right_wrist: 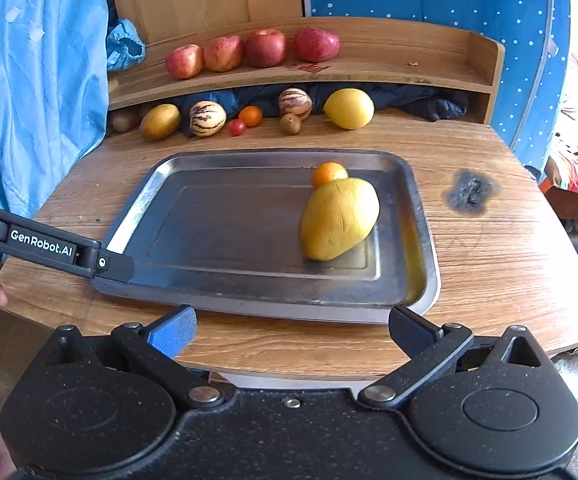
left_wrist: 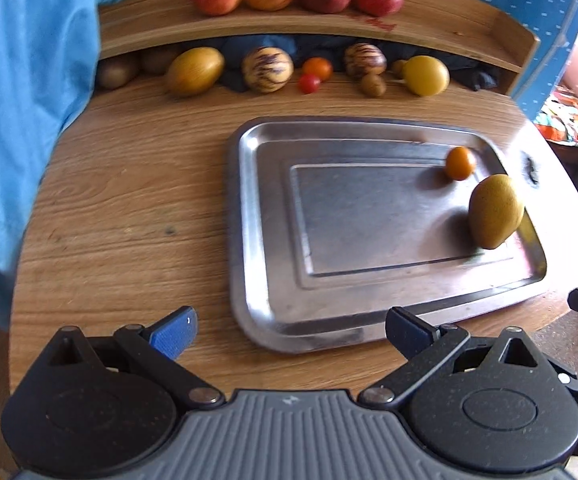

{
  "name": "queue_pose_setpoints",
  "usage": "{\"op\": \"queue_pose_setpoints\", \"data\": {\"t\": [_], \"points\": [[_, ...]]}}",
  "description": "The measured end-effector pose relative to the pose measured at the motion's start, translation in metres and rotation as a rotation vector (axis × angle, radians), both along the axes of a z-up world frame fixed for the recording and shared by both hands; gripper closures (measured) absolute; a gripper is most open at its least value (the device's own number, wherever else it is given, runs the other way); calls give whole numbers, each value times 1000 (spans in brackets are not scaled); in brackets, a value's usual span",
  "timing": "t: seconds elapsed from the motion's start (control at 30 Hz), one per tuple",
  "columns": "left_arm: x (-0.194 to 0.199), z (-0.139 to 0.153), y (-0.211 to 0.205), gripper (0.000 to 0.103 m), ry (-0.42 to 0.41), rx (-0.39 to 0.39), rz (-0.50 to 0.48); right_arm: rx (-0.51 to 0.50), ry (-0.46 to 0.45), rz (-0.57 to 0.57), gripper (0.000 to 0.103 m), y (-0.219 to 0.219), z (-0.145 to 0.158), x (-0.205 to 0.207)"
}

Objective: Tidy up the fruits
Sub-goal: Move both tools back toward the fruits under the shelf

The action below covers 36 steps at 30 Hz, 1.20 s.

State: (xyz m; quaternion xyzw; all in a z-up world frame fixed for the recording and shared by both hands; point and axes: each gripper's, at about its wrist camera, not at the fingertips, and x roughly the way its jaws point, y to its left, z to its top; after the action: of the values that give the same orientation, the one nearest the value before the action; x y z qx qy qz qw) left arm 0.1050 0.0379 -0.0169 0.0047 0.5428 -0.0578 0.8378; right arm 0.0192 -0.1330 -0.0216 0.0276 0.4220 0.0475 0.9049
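Observation:
A steel tray (left_wrist: 349,220) lies on the round wooden table. In its far right part sit a yellow-green mango (left_wrist: 495,211) and a small orange fruit (left_wrist: 460,163) just behind it. In the right wrist view the same mango (right_wrist: 339,219) and orange fruit (right_wrist: 329,173) rest on the tray (right_wrist: 229,232). My left gripper (left_wrist: 291,332) is open and empty at the tray's near left corner. Just short of the tray's front rim, my right gripper (right_wrist: 291,328) is also open and empty.
Several red apples (right_wrist: 249,50) line the wooden shelf (right_wrist: 409,72) at the back. Below it lie a yellow mango (right_wrist: 160,121), two striped melons (right_wrist: 207,118), a lemon (right_wrist: 349,108), a tomato (right_wrist: 237,127), an orange fruit and a kiwi. Blue cloth (right_wrist: 37,80) hangs at the left. A burn mark (right_wrist: 469,192) scars the table.

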Motion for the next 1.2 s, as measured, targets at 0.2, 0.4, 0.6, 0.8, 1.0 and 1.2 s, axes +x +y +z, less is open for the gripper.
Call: {"op": "queue_pose_setpoints", "data": {"t": [0.2, 0.4, 0.6, 0.8, 1.0, 1.2], "points": [[11, 5, 17, 1, 3, -7, 47, -11, -16, 16, 1, 7, 6, 13], [37, 4, 32, 1, -4, 0, 62, -18, -34, 30, 1, 18, 12, 44], [74, 4, 49, 1, -23, -17, 84, -32, -49, 45, 1, 31, 17, 80], [111, 3, 64, 1, -41, -33, 87, -50, -74, 40, 1, 43, 20, 119], [148, 0, 80, 1, -58, -62, 95, -70, -89, 73, 1, 63, 15, 151], [189, -8, 91, 1, -68, -76, 75, -170, -82, 163, 1, 93, 6, 190]]}}
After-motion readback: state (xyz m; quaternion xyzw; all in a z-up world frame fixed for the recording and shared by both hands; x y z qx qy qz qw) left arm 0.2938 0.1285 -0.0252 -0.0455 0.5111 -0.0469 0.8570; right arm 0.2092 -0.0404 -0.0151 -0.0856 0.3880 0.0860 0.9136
